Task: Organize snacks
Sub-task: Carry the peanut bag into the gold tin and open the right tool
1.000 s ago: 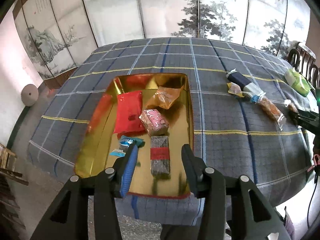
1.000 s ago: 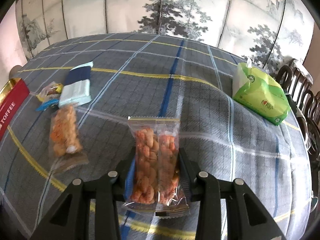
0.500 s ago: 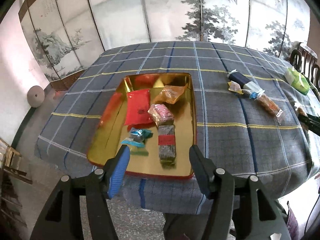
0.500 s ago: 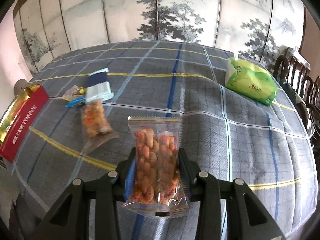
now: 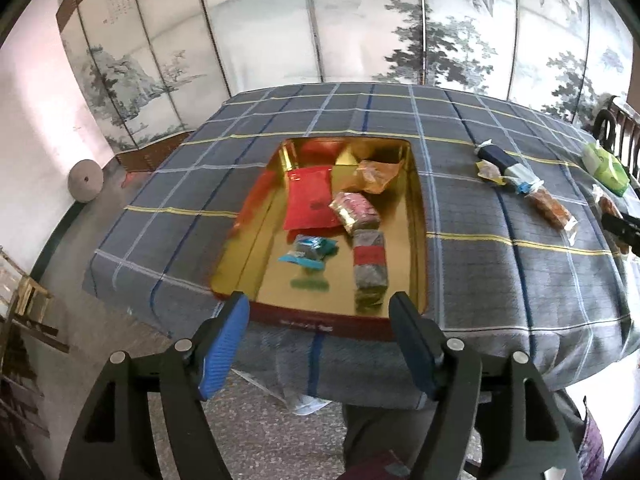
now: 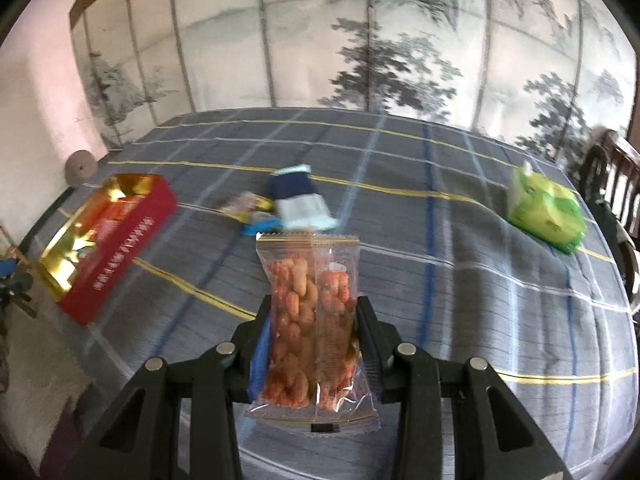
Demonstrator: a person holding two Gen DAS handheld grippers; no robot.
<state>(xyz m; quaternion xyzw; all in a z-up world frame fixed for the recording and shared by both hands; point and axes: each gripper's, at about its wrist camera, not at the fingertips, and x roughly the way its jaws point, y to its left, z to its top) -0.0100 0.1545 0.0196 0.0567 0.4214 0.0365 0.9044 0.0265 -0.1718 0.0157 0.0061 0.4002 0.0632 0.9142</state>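
Right gripper (image 6: 314, 336) clamped on a clear packet of orange coated peanuts (image 6: 312, 304), the packet standing upright between the jaws and held by its lower half, with the sealed top edge free above the fingertips; left gripper (image 5: 320, 316) spread wide and empty, poised off the near edge of the table with the gold-lined red tin (image 5: 418, 216) directly ahead of its fingertips. From the right gripper the tin (image 6: 120, 236) lay ahead and far to the left, well apart from the held packet, while a blue-and-white packet (image 6: 298, 196) and smaller wrapped sweets (image 6: 248, 204) lay just beyond the packet's top edge, and a green pack (image 6: 544, 208) lay ahead to the right. The tin already held a red pouch (image 5: 310, 198), a pink-patterned packet (image 5: 356, 212), a dark bar with a red band (image 5: 370, 264), a small blue-wrapped piece (image 5: 310, 250) and an orange bag (image 5: 374, 174). Probable hazards: the smooth film could slip through the pads during the sideways carry, since only the lower part was gripped; excess squeeze could crush the contents; a low approach could catch the packet's free end on the tin's raised wall; and release over the crowded middle could leave the packet lying across other items. The right view was motion-blurred, so the exact contact could not be judged.
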